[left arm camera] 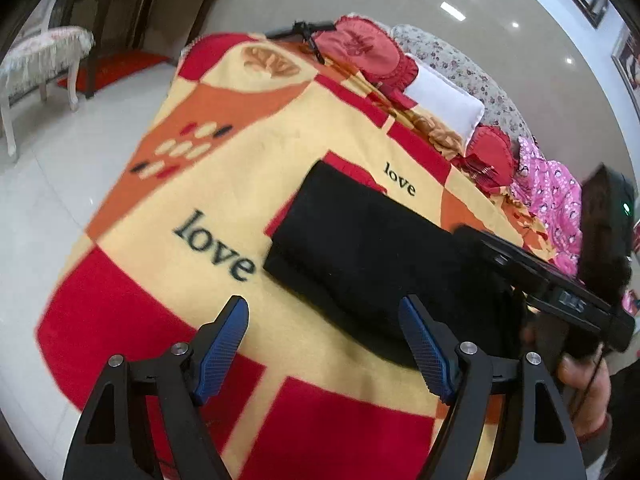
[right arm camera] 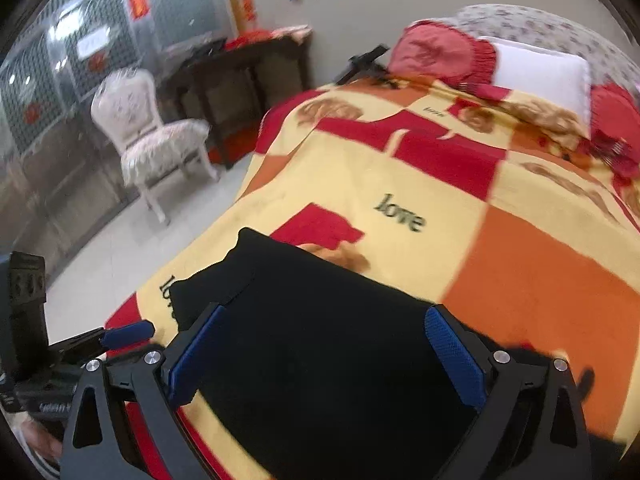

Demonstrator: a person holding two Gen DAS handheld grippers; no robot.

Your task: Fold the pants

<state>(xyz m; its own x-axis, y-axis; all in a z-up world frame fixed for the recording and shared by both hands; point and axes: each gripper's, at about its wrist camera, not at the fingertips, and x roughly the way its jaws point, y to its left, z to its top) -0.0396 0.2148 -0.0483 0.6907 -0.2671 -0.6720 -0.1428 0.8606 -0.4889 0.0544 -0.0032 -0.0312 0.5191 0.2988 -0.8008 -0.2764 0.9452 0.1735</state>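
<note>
The black pants lie folded in a compact rectangle on the red, yellow and orange "love" blanket. My left gripper is open and empty, hovering just in front of the pants' near left corner. In the right wrist view the pants fill the near centre. My right gripper is open and empty above them, one finger on each side. The right gripper's body also shows in the left wrist view, and a blue fingertip of the left gripper shows in the right wrist view.
Red cushions, a white pillow and pink clothing lie along the bed's far side. A black tripod-like object rests at the bed's far corner. A white chair and a dark desk stand on the tiled floor.
</note>
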